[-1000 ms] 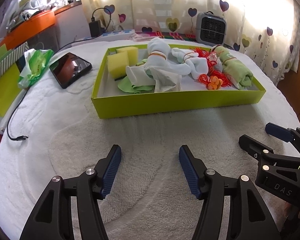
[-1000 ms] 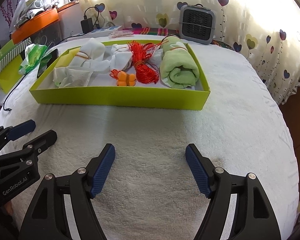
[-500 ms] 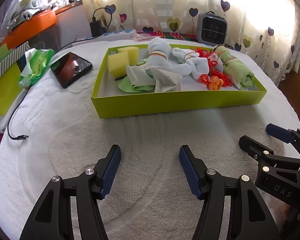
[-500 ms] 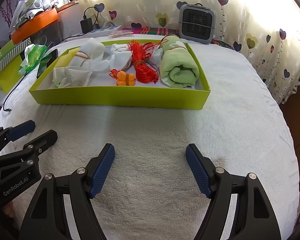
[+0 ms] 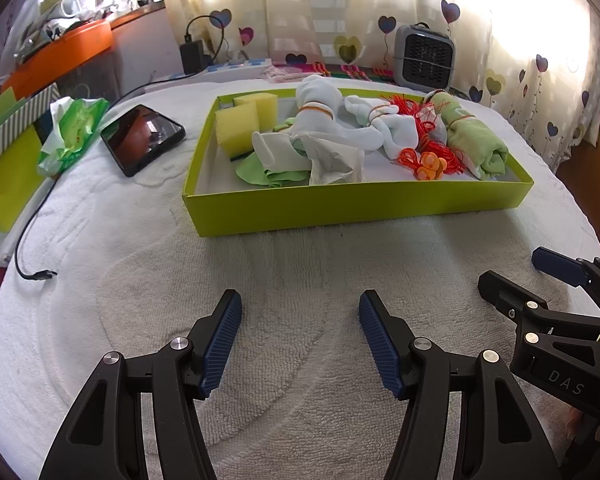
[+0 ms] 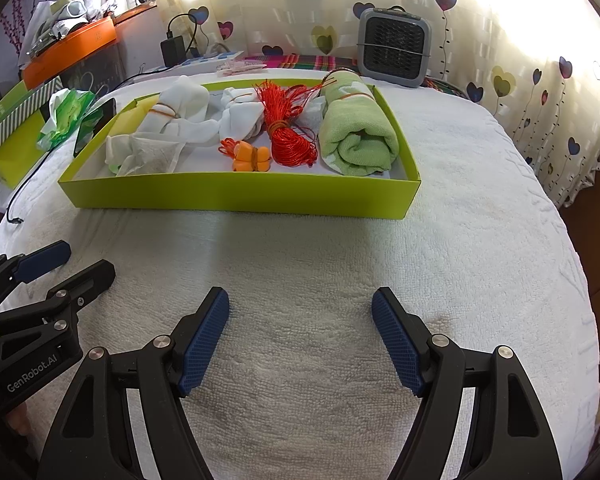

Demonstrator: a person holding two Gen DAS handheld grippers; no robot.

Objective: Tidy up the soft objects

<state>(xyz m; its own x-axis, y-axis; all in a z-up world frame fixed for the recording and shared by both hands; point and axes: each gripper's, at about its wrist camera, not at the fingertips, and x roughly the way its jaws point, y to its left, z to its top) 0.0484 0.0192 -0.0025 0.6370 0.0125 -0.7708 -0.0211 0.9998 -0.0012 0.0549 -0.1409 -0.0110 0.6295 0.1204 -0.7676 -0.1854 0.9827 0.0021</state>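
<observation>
Both the left tool [image 5: 300, 308] and right tool [image 6: 300, 306] are hovering spread and empty over the towel-covered worktop [image 6: 480, 240]. They are likely waiting short of the green tray [image 6: 240, 192], where the soft bundles are lying gathered.

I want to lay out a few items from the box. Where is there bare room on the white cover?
The broad stretch of white cover between the box front wall and both open grippers is bare, as is the strip right of the box. Left of the box is crowded: phone, tissue pack, cable. The box itself is nearly full.
</observation>
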